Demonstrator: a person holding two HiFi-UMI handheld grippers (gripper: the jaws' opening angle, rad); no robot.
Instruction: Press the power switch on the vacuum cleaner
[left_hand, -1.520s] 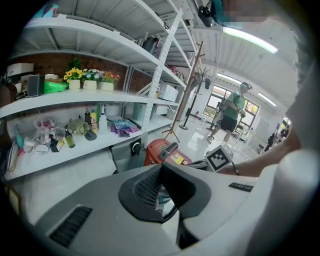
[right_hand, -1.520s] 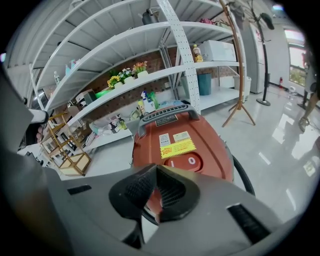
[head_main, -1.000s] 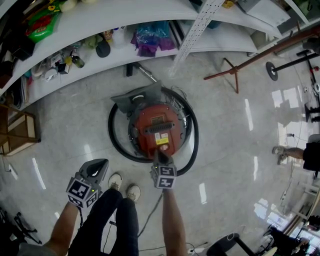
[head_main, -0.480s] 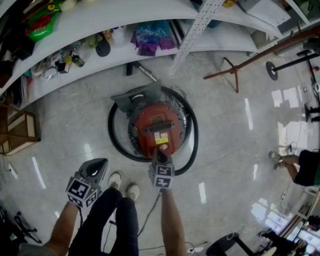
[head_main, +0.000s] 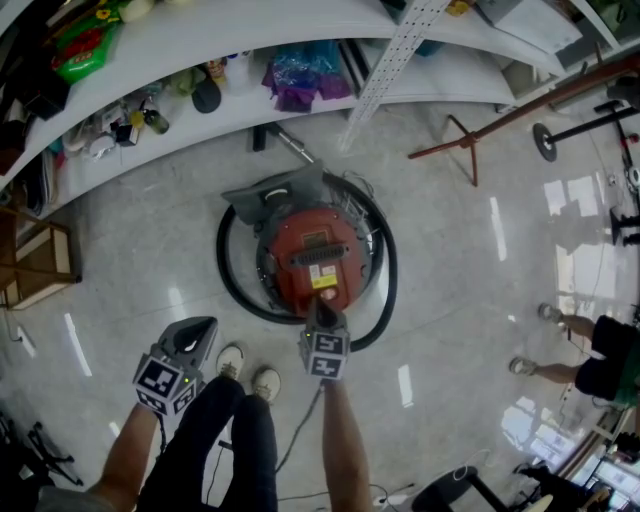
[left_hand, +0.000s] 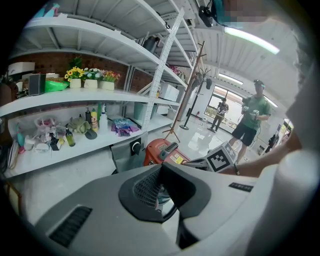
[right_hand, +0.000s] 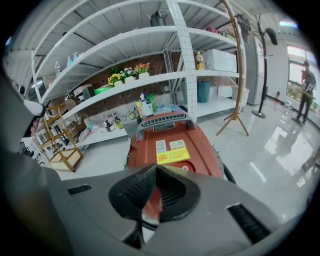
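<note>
Glossy pale floor (head_main: 470, 300) below white shelving (head_main: 200, 30) carries the red vacuum cleaner (head_main: 315, 255), with the right gripper (head_main: 319, 313), jaws together, at its near edge, and the left gripper (head_main: 197, 331), likewise closed, held aside.

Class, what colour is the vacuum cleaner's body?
Red vacuum cleaner body; best in the right gripper view.

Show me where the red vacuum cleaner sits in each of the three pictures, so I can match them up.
Head view: the vacuum cleaner is at the centre, on the floor, ringed by its black hose.
Left gripper view: vacuum cleaner small, just below centre, right above the jaws.
Right gripper view: vacuum cleaner large, filling the middle, just beyond the jaws.
Shared landmark: the white shelf post behind it.
</note>
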